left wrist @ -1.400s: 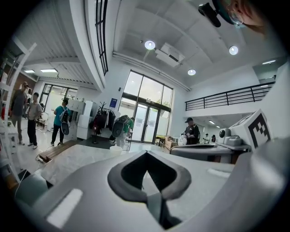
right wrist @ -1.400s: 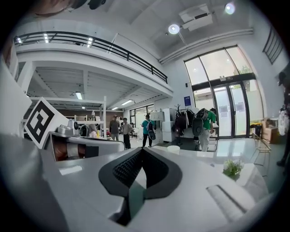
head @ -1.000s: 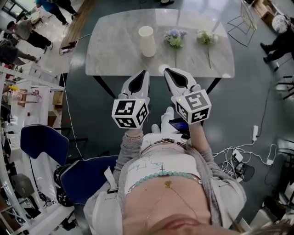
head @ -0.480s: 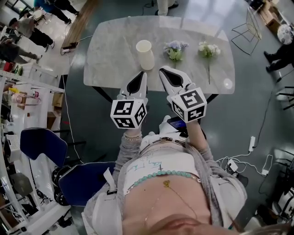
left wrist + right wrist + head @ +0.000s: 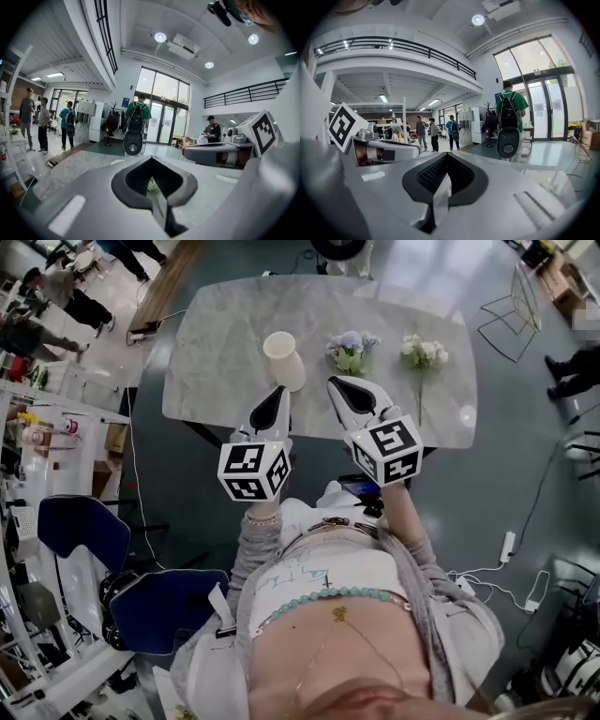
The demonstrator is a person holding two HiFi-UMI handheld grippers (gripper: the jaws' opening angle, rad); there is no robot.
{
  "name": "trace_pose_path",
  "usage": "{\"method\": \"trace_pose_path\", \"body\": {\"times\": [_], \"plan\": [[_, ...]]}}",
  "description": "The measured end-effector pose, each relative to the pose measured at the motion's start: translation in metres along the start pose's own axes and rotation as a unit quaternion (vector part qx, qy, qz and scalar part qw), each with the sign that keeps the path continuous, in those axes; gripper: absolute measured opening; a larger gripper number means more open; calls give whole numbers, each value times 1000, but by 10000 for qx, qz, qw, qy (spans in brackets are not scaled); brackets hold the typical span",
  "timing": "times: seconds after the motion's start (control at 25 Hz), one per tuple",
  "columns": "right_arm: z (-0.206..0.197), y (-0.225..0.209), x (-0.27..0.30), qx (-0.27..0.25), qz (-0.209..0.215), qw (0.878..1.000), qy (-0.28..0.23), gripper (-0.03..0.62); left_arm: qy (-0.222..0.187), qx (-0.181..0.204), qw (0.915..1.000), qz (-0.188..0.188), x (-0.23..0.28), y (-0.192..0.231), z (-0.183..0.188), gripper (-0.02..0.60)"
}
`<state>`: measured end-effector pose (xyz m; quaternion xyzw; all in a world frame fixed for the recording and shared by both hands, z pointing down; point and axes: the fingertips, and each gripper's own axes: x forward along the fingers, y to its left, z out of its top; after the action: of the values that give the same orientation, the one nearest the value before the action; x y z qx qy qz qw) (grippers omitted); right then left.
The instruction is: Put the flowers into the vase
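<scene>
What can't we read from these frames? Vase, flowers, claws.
- Vase contents: head view, too small.
- Left gripper view: the left claw hides most of the table; only a scrap of flower shows through.
- Right gripper view: the right claw hides the purple flower and white flower.

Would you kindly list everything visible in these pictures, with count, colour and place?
table: one, pale marble, ahead of the person.
vase: one, cream, on the table's left half, no flowers in it.
lilac flower bunch: one, lilac and green, lying right of the vase.
white flower: one, white with a green stem, lying further right.
chairs: two, blue, on the floor at left.
wire frame: one, pale metal, beyond the table's right end.
power strip: one, white, on the floor at right.
bystanders: several, at the room's edges.
left gripper: one, white, at the table's near edge, shut, empty.
right gripper: one, white, beside it, shut, empty.
</scene>
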<state>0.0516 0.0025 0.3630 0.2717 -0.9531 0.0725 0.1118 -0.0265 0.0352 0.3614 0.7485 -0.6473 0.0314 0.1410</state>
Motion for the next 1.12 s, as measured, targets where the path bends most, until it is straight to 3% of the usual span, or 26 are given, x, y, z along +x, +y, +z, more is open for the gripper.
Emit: {"method": "trace_pose_path", "body": {"times": [0.28, 0.64, 1.12], "plan": [[4, -24, 7, 93, -157, 9998, -44, 26, 65, 19, 10000, 0, 16, 9, 3, 0], [1, -57, 26, 306, -723, 9969, -84, 26, 127, 128, 9984, -535, 61, 22, 11, 0], [13, -82, 92, 544, -1591, 9858, 21, 26, 179, 181, 9944, -1022, 113, 109, 45, 0]]}}
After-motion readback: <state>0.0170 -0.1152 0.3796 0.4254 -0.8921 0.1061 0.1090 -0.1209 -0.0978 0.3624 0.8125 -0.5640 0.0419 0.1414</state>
